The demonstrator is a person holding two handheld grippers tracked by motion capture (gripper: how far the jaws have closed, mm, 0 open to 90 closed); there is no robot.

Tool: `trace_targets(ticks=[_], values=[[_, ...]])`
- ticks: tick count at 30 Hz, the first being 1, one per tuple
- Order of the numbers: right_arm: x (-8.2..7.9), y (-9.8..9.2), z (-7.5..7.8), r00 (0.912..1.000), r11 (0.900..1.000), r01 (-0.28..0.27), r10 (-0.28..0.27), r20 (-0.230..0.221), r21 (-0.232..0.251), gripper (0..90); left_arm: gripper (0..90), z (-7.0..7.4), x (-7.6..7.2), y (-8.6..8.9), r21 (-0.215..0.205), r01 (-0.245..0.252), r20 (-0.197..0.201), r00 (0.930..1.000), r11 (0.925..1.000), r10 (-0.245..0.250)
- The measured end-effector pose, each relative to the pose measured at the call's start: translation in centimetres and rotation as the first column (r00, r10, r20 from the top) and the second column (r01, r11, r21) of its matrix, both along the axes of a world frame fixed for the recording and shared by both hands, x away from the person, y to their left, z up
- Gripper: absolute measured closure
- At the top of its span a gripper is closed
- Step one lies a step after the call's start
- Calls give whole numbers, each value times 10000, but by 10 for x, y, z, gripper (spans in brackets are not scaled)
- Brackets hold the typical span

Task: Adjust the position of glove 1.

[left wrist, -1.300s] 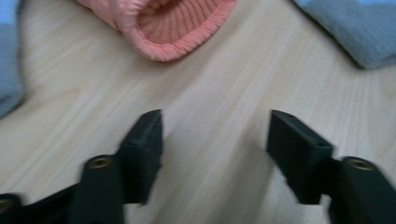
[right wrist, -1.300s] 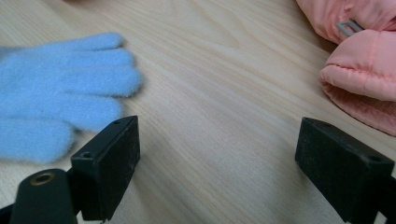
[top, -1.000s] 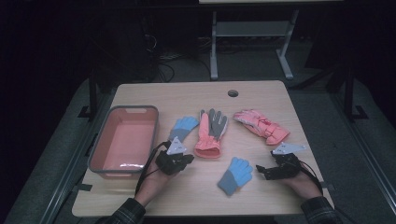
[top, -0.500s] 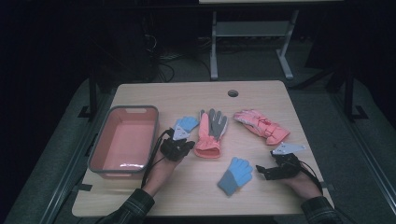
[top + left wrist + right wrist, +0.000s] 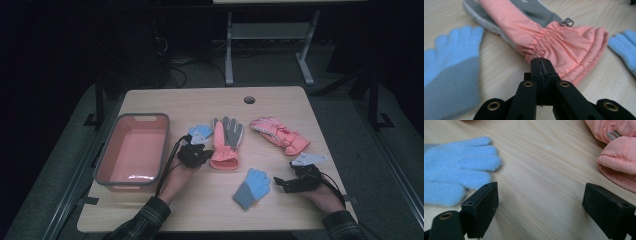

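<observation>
While the right tool [image 5: 280, 182] rests spread beside a blue glove [image 5: 251, 188], the left tool [image 5: 541, 65], pressed together and empty, points at the pink-and-grey glove's [image 5: 564, 42] cuff just ahead on the tabletop [image 5: 280, 102], fingers stretching away.

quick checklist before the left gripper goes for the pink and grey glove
1. Left gripper jaws open enough to take the cuff: not ok, they are shut together with nothing between them.
2. Left gripper lined up with the pink and grey glove: ok, its tips sit right at the gathered cuff.
3. Glove free of other things: ok, the blue glove beside it lies apart on the table.
4. Pink bin ready to receive: ok, open top, nothing seen inside.
5. Right gripper out of the way: ok, it is open, down by the other blue glove.
6. Whether the tips already touch the cuff: cannot tell.
</observation>
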State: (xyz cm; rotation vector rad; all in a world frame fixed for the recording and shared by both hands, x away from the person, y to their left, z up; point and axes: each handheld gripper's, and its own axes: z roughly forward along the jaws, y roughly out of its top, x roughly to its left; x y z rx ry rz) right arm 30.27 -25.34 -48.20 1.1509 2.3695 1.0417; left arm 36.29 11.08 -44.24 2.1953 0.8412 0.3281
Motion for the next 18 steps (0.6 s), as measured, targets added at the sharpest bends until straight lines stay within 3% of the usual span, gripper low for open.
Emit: trace_targets(ticks=[9, 18], values=[[0, 0, 0, 10000, 10000, -16, 16, 0, -3, 127, 894, -4, 6, -35, 48, 880, -235, 9959, 9961, -879], [0, 0, 0, 10000, 10000, -30, 30, -1, -3, 128, 894, -10, 17, -56, 62, 1318, -443, 9903, 9913, -1314]])
